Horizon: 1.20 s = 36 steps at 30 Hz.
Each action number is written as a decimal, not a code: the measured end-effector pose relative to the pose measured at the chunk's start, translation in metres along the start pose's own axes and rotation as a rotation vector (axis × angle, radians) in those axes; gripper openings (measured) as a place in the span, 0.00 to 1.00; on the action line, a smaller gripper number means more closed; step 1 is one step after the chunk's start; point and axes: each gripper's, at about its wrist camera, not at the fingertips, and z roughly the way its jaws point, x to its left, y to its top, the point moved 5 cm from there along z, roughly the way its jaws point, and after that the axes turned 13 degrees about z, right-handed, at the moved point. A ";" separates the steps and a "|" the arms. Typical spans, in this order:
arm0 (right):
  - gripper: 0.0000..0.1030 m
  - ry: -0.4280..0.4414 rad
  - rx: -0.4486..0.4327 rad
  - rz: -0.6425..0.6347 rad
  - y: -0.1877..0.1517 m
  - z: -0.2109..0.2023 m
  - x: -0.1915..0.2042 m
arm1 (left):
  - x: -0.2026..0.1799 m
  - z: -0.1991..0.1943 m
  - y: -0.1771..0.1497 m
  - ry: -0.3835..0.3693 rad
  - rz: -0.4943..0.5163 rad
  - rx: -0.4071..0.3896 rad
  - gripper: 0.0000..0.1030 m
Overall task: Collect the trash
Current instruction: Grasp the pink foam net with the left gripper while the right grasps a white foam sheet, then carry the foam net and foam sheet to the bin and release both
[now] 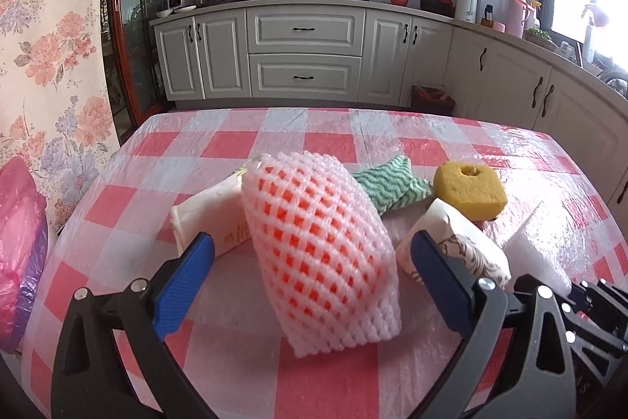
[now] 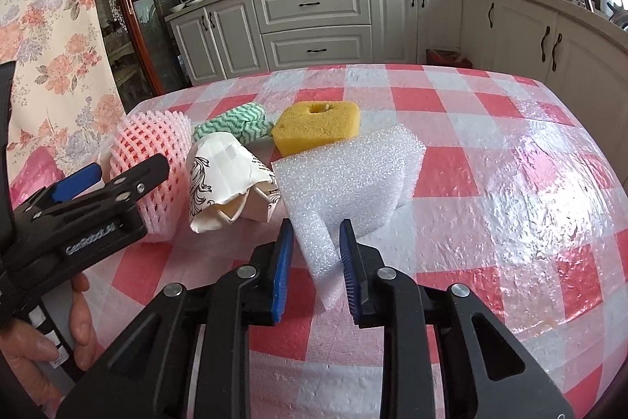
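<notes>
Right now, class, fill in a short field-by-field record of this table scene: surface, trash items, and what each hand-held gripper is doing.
surface: table under a red-and-white checked cloth
left hand-held gripper: open, fingers either side of the pink foam fruit net, not pressing it
right hand-held gripper: closed on a corner of the white foam sheet
other items: crumpled paper cup, yellow sponge, green-and-white cloth, white packet behind the net
off table: pink bag at left edge
</notes>
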 end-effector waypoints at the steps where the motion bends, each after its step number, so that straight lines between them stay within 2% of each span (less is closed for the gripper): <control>1: 0.23 0.001 0.000 0.003 0.000 0.000 0.000 | -0.001 0.004 0.002 0.002 0.004 0.014 0.89; 5: 0.23 0.003 0.002 0.013 0.000 -0.001 -0.003 | -0.007 0.016 0.002 -0.013 0.023 0.065 0.67; 6: 0.23 0.003 0.002 0.013 0.000 -0.001 -0.002 | -0.007 0.016 0.001 -0.014 0.022 0.064 0.64; 8: 0.23 0.004 -0.001 0.011 0.000 -0.002 -0.001 | -0.006 0.015 0.001 -0.020 0.018 0.050 0.51; 11: 0.23 0.004 -0.008 0.008 0.000 -0.003 0.000 | -0.004 0.009 -0.002 -0.019 0.023 0.036 0.40; 14: 0.23 0.001 -0.019 0.006 0.000 -0.005 0.000 | -0.004 0.000 -0.006 -0.020 0.027 0.020 0.37; 25: 0.22 0.015 -0.094 0.009 0.002 -0.019 0.000 | 0.003 -0.045 -0.039 -0.032 0.040 -0.013 0.37; 36: 0.22 0.047 -0.098 -0.060 -0.027 -0.045 0.018 | 0.011 -0.083 -0.066 -0.017 0.069 -0.043 0.37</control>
